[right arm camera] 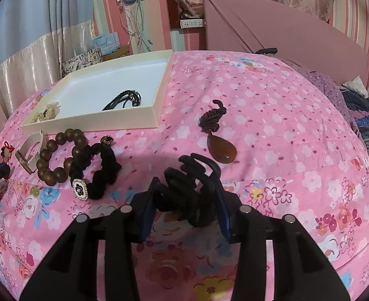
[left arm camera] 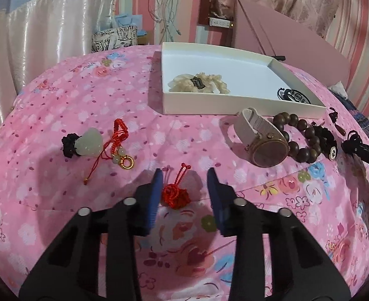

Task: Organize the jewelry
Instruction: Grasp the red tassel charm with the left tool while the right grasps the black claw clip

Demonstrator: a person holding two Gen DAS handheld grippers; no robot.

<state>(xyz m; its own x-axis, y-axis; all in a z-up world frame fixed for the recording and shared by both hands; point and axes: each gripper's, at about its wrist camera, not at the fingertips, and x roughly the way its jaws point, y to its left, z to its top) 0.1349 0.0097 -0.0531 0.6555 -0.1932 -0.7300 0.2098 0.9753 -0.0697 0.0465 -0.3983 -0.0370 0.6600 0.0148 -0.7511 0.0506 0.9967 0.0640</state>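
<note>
**Jewelry sort: 2 grippers over a pink floral bedspread**

Left wrist view: a red knotted cord charm (left arm camera: 175, 192) lies on the bedspread (left arm camera: 59, 188) at lower centre, between the blue pads of the left gripper (left arm camera: 185, 175). The jaws stand partly open; the left pad sits just beside the knot, the right pad stands clear of it. No grip is evident.

Right wrist view: the right gripper (right arm camera: 187, 188) has its pads pressed on both sides of a black claw hair clip (right arm camera: 184, 188) at centre frame, jaws partly closed on it.

A white box (left arm camera: 234, 106) sits at upper centre of the left view, holding a cream beaded piece (left arm camera: 199, 82) and a black cord bracelet (left arm camera: 294, 95).

Loose on the bedspread: a pale jade pendant (left arm camera: 87, 142) and a red cord with gold ring (left arm camera: 120, 148) at left; a watch (left arm camera: 262, 139) touching a brown bead bracelet (left arm camera: 299, 138) at right. In the right view, a black braided bracelet (right arm camera: 96, 173) lies at left and an amber teardrop pendant (right arm camera: 220, 150) right of centre.
</note>
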